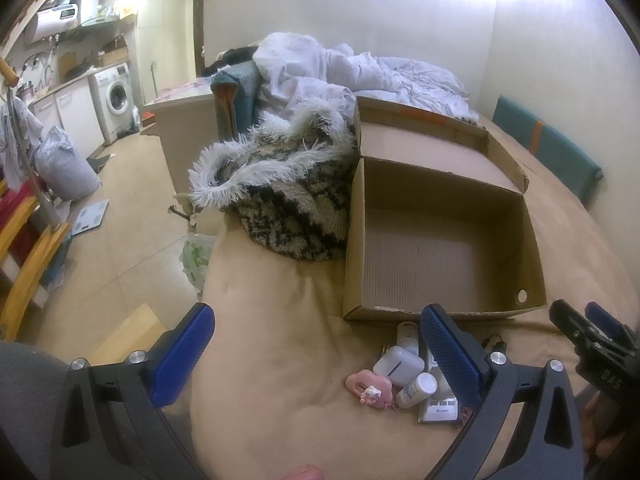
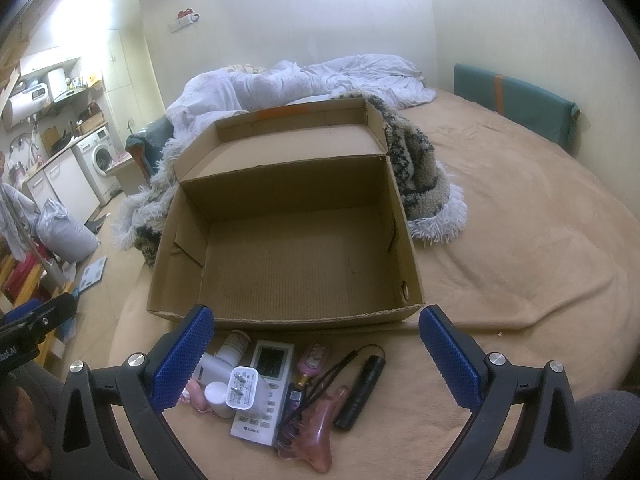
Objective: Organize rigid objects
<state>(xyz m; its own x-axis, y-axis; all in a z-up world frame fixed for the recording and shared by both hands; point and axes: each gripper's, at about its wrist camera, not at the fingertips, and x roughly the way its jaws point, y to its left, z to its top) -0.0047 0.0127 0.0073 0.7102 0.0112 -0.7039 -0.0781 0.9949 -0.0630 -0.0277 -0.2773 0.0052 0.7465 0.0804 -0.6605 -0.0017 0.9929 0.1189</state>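
Directly ahead, an open cardboard box (image 2: 288, 240) is seen on the tan bedspread (image 2: 520, 240), its lid flap standing up at the far side and its floor bare. Behind it a shaggy black-and-cream fur throw (image 2: 416, 172) is bunched against the box's far right corner, with a rumpled white duvet (image 2: 304, 80) heaped beyond. Between the box's near wall and the right gripper (image 2: 316, 356) a cluster of small rigid items is laid: a white remote control (image 2: 264, 392), a white plug adapter (image 2: 244, 394) resting on it, a white pill bottle (image 2: 234, 346) close to the box wall, a small pink bottle (image 2: 312, 360), a pink hair claw (image 2: 316, 428) and a black flashlight (image 2: 362, 392) with its cord looped beside. The right gripper's blue pads are held wide apart, nothing between them. The left gripper (image 1: 316, 356) is likewise spread wide and empty; from its view a white earbud case (image 1: 398, 364), a pink cloud-shaped charm (image 1: 370, 386) and a small white bottle (image 1: 416, 390) are noted just beside its right pad, partly hidden by it. To the left, tiled floor, a washing machine (image 1: 116, 96) and kitchen cabinets are seen under bright ceiling glare. A teal cushion (image 2: 516, 100) is propped against the wall at the bed's far right.
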